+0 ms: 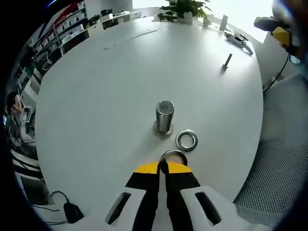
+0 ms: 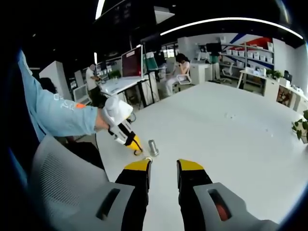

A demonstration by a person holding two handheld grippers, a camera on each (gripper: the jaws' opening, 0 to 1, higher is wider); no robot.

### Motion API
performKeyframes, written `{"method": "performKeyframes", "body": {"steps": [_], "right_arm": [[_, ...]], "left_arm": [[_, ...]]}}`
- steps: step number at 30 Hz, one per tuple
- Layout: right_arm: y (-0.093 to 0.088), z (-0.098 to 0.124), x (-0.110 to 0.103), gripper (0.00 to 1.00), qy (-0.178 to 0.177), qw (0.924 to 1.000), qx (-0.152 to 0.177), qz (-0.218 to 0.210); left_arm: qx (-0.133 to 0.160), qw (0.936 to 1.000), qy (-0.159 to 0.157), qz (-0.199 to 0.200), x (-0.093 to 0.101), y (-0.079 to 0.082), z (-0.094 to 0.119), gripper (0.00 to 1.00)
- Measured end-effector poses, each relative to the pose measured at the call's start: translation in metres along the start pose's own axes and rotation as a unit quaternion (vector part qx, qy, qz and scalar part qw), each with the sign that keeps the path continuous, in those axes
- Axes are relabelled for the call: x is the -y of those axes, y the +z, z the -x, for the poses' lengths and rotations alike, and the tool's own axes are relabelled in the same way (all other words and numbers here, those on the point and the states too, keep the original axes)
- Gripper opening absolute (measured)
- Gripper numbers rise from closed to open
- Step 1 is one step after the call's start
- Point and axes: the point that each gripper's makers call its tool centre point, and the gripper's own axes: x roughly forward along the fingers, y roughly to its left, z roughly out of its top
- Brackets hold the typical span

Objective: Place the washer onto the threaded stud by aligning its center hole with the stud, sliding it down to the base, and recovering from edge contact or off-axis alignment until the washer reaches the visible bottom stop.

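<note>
The threaded stud stands upright on its hex base on the white table. My left gripper is shut on the near edge of a steel washer, held just short of the stud and a little to its right. A second washer lies flat on the table beside the stud's base. In the right gripper view, the left gripper, in a gloved hand with a blue sleeve, points down next to the stud. My right gripper is open, holds nothing, and hovers well back from the stud.
A loose bolt and a metal tool lie on the far right of the table, near a potted plant. A power adapter with cable lies near left. A mesh chair stands past the table's right edge. People sit at desks beyond.
</note>
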Motion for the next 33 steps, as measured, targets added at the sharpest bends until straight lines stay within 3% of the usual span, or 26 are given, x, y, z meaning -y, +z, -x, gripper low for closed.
{"method": "performKeyframes", "body": {"steps": [6,17,24,33], "right_arm": [[-0.001,0.001,0.002,0.24,-0.006,1.0000,-0.002,0.001],[0.002,0.004,-0.002,0.24,-0.011,0.9999,0.000,0.005],[0.003,0.006,-0.001,0.24,-0.016,0.9999,0.000,0.005],[0.007,0.011,0.005,0.24,-0.025,0.9996,0.010,-0.001]], "left_arm": [[0.008,0.9993,0.004,0.036,0.001,0.012,0.016,0.01],[0.027,0.9976,0.005,0.064,0.002,0.041,0.033,0.01],[0.034,0.9975,0.010,0.061,-0.002,0.060,0.029,0.01],[0.015,0.9976,0.010,0.067,-0.007,0.068,0.018,0.01]]}}
